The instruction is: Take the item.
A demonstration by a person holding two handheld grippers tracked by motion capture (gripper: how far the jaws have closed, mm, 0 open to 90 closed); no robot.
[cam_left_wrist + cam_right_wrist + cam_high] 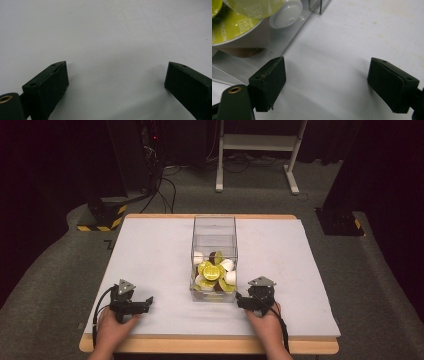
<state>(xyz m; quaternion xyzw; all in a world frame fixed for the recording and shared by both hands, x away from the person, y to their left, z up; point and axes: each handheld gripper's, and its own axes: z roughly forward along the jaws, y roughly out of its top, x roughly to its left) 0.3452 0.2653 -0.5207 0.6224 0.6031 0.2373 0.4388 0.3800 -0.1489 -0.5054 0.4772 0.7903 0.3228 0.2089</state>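
A clear plastic box [214,231] stands at the middle of the white table [150,255], holding several coffee capsules [212,270] with green and white lids. My left gripper [142,304] rests near the front left, held by a hand, open over bare table; in its own view the left gripper [116,75] has nothing between the jaws. My right gripper [243,301] sits just right of the box's front corner, open. In its own view the right gripper [327,72] is empty, with the box wall [294,27] and green capsules [232,30] at upper left.
Beyond the table lie a carpeted floor, black cables [165,190], a white desk frame [260,150] and dark stands with yellow-black hazard tape [102,217]. The table's wooden edge [200,345] runs along the front.
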